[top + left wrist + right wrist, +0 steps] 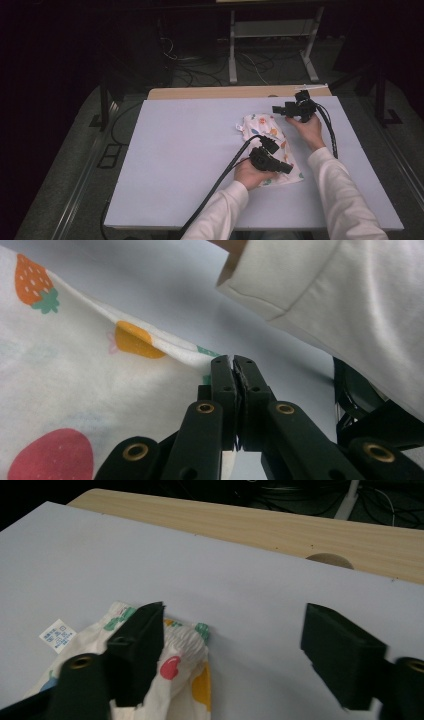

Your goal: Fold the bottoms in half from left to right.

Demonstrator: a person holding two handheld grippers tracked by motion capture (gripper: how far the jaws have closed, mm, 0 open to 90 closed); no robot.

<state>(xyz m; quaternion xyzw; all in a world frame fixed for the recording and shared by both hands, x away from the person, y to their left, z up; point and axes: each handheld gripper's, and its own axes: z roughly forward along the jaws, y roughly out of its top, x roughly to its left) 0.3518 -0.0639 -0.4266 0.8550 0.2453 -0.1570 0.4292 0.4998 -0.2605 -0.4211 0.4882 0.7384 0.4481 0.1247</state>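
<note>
Work in hand, as judged from the views: handling a small fruit-print cloth bag [272, 148] laid flat on the lavender-grey counter [180, 150], probably smoothing or folding it. Left claw [234, 361]: jaws clenched together on the bag's near edge, a thin fold of white fabric pinched at the very tips; strawberry and orange prints lie just to the left of the jaws in the left gripper view. Right claw [235, 645]: released, jaws wide apart, hovering at the far, gathered end of the bag [175, 655]; one jaw sits over the ruffled hem, the other stands above bare counter beside it, so the hem is not yet between them. A small white care label [57, 635] sticks out from the bag's side. In the high view the bag lies right of centre on the counter, its long axis running from the left hand [255, 172] toward the right hand [307, 127]; the white sleeve [340, 305] of the right arm crosses above the left claw. To do this step well: keep the left pinch firm, since only a narrow margin of cloth is held and it could slip; shift the right claw sideways so the hem falls between both jaws, lower to the counter, then close on both layers. Bare wooden strip [280, 527] lies beyond the counter cover.
</note>
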